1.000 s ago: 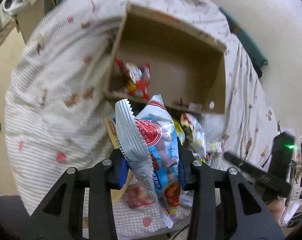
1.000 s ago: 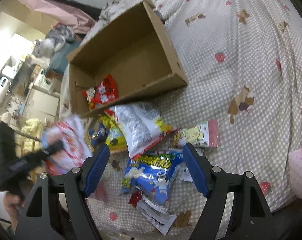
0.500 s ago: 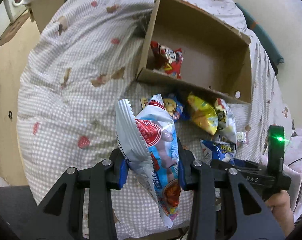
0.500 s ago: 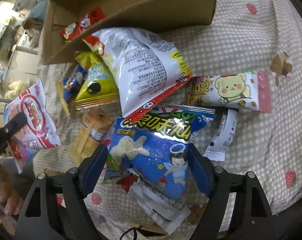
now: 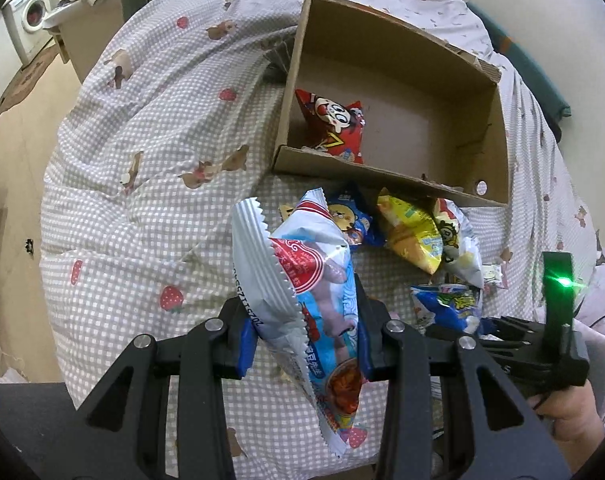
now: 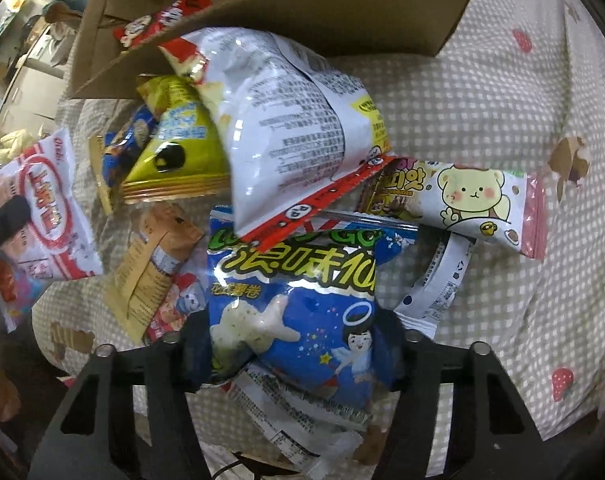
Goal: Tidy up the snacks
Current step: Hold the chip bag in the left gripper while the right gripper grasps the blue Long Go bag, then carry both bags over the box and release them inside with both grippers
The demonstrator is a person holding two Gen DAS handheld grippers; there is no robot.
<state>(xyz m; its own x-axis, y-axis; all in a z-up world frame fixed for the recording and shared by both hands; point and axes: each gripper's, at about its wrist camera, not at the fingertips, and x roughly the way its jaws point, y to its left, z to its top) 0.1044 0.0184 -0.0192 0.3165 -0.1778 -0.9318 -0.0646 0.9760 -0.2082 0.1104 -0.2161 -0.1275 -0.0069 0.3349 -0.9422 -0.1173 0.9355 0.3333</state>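
My left gripper [image 5: 306, 336] is shut on a white, red and blue snack bag [image 5: 302, 276], held above the bed in front of the cardboard box [image 5: 382, 178]. The box holds one red cartoon snack bag [image 5: 332, 124]. My right gripper [image 6: 292, 354] is down in the snack pile with its fingers on both sides of a blue puffed-snack bag [image 6: 294, 296]; the jaws touch the bag's sides. The held bag also shows at the left of the right wrist view [image 6: 46, 208].
Loose snacks lie in front of the box: a big white bag [image 6: 286, 128], a yellow bag [image 6: 174, 148], a bear-print bar [image 6: 462, 200], a tan packet [image 6: 150, 264]. The bed has a checked cover [image 5: 142, 200]. The floor and a washing machine [image 5: 26, 28] are at left.
My right gripper has dropped down onto the pile and its fingers have come in around the blue bag. My left gripper has pulled back from the box, still holding its bag.
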